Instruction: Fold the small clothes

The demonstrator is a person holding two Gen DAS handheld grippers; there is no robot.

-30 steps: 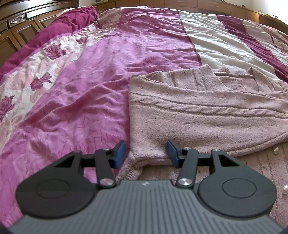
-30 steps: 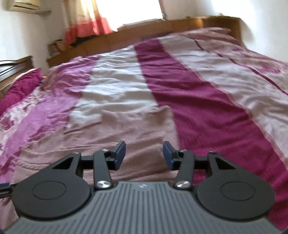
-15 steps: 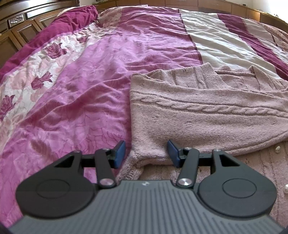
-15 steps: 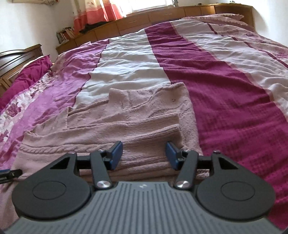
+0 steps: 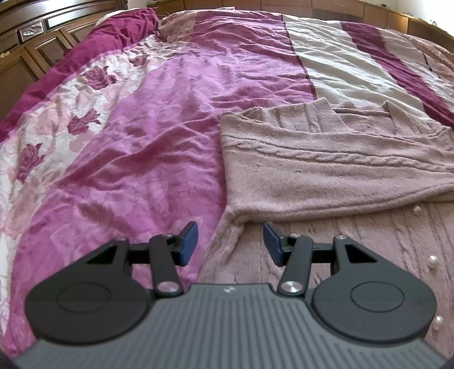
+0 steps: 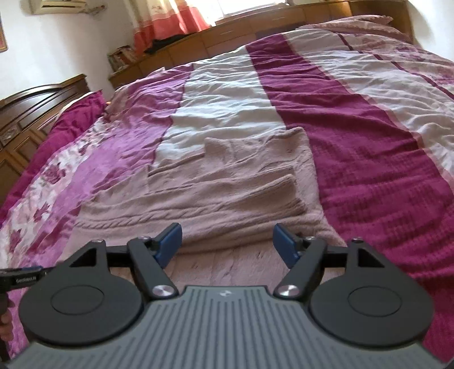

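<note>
Nearest, two hand-held grippers hang over the bed's edge. The left gripper has its two blue pads standing apart, nothing pinched; under the gap lies the sweater's left edge where the folded layer meets the layer below. The right gripper has just been widening its jaws, and its two blue pads stand well apart above the knit, gripping nothing.

Just beyond them lies one dusty-pink cable-knit sweater, spread flat on the bedspread, its upper part folded over in stepped layers. Three pearl buttons show along its near right side in the left view.

Further off, the bedspread runs in bands: rose print, magenta, cream, deep burgundy. At the far left stands one dark wooden headboard; at the back, a low wooden cabinet and an orange-pink curtain.
</note>
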